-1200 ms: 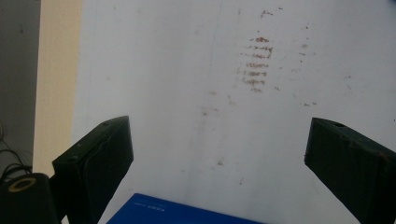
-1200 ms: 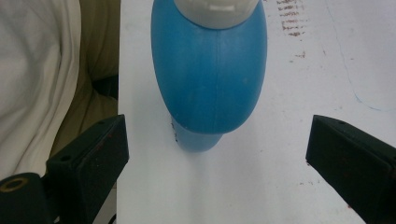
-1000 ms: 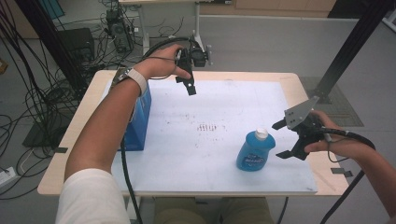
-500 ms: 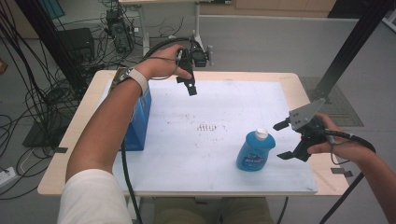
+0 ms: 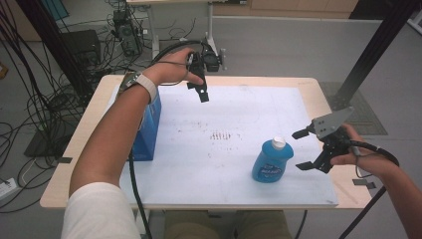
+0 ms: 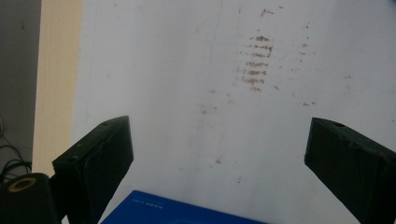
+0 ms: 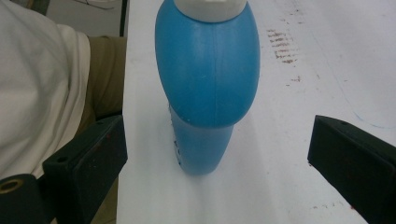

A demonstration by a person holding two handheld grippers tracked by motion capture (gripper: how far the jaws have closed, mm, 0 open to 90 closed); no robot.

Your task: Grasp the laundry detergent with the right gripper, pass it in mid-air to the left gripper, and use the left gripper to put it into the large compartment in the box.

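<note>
A blue bottle (image 5: pixel 272 159) with a white cap stands upright on the white mat (image 5: pixel 224 109), near the front right. My right gripper (image 5: pixel 299 150) is just to its right, open, with its jaws pointing at the bottle and apart from it. In the right gripper view the bottle (image 7: pixel 208 79) stands between and beyond the spread jaws of the gripper (image 7: pixel 217 140). My left gripper (image 5: pixel 198 91) is held above the far edge of the mat, open and holding nothing. A blue box (image 5: pixel 148 129) stands at the mat's left side, and its top edge (image 6: pixel 177 212) shows below the left gripper (image 6: pixel 217 140).
Brown smudges (image 5: pixel 221 135) mark the middle of the mat. The wooden table rim (image 5: pixel 79 149) frames the mat. Cables and equipment (image 5: pixel 124 30) lie on the floor behind, and a black post (image 5: pixel 373 50) rises at the far right. The person's left forearm (image 5: pixel 114 139) crosses over the box.
The right hand has drifted slightly to the right, its gripper still open beside the bottle. The left arm and gripper have stayed put.
</note>
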